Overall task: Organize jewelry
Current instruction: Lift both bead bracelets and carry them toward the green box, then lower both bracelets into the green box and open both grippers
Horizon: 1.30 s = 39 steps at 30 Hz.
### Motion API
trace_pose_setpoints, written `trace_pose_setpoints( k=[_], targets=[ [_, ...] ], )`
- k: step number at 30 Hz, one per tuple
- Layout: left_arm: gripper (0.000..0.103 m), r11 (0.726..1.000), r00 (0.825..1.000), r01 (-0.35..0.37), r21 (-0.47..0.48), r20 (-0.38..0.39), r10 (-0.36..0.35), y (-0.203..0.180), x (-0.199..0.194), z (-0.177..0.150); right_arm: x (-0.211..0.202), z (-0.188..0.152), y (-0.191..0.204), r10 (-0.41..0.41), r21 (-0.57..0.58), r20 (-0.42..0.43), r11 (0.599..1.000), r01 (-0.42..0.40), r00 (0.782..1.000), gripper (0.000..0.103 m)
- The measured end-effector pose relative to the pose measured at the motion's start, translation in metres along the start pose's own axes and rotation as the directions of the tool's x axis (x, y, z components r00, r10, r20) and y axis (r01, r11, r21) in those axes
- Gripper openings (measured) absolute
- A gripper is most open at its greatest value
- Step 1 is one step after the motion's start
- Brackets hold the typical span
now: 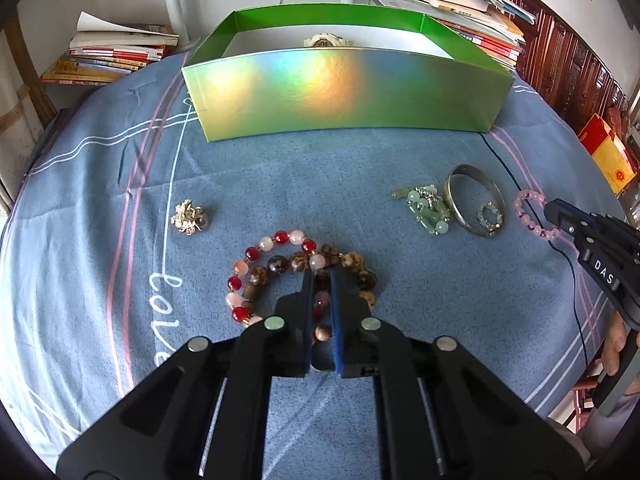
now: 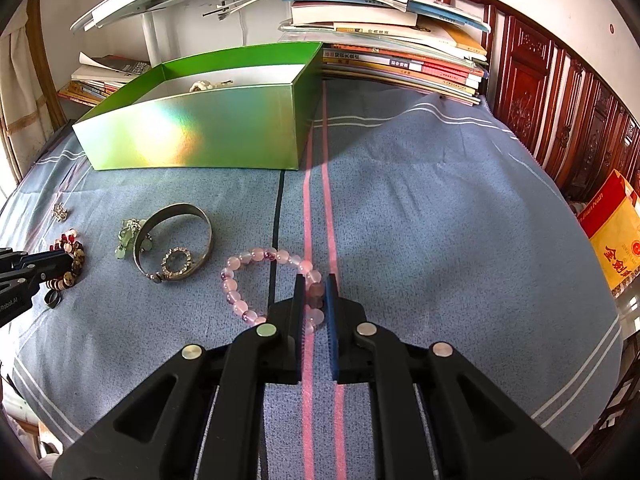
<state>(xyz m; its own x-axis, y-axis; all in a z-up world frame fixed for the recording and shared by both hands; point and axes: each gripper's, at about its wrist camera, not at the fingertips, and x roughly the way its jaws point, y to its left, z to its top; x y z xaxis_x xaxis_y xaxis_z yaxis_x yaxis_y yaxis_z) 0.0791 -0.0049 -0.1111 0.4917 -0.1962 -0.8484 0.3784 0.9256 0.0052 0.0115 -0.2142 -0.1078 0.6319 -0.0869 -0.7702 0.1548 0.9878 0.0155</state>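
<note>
The left gripper (image 1: pixel 320 276) has its fingers clamped on the red-and-brown bead bracelets (image 1: pixel 280 268), the right gripper (image 2: pixel 314 280) pinches the pink bracelet (image 2: pixel 248 264), both on the blue cloth (image 2: pixel 400 220) before the green box (image 1: pixel 340 92).

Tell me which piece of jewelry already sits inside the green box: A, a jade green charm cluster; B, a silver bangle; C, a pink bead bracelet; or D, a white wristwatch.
D: a white wristwatch shows over the wall of the green box, while the silver bangle, pink bead bracelet and jade green charm cluster lie on the blue cloth.
</note>
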Motion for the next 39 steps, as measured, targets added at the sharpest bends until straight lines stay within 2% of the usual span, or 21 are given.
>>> trace_pose_setpoints(
  k=[7, 16, 23, 26, 34, 39],
  targets=[
    [0.008, 0.999, 1.0, 0.008, -0.034, 0.022, -0.008, 0.006, -0.011, 0.004, -0.008, 0.006, 0.002, 0.043, 0.006, -0.003, 0.999, -0.043, 0.999, 0.008],
    [0.008, 0.996, 0.984, 0.062, -0.059, 0.17, -0.051, 0.018, -0.073, 0.032, -0.07, 0.048, 0.021, 0.077, -0.054, 0.171, 0.996, -0.069, 0.982, 0.008],
    [0.008, 0.996, 0.967, 0.065, -0.057, 0.249, -0.049, 0.018, -0.102, 0.052, -0.101, 0.077, 0.033, 0.112, -0.107, 0.255, 0.99, -0.087, 0.961, 0.008],
    [0.008, 0.996, 0.964, 0.069, -0.054, 0.26, -0.053, 0.016, -0.108, 0.053, -0.102, 0.081, 0.043, 0.121, -0.137, 0.257, 0.987, -0.088, 0.959, 0.008],
    [0.008, 0.995, 0.97, 0.068, -0.07, 0.24, -0.05, 0.021, -0.097, 0.057, -0.088, 0.082, 0.06, 0.179, -0.159, 0.208, 0.976, -0.147, 0.961, 0.008],
    [0.008, 0.995, 0.964, 0.057, -0.08, 0.262, -0.035, 0.027, -0.099, 0.086, -0.08, 0.114, 0.061, 0.189, -0.125, 0.229, 0.979, -0.163, 0.955, 0.008]
  ],
)
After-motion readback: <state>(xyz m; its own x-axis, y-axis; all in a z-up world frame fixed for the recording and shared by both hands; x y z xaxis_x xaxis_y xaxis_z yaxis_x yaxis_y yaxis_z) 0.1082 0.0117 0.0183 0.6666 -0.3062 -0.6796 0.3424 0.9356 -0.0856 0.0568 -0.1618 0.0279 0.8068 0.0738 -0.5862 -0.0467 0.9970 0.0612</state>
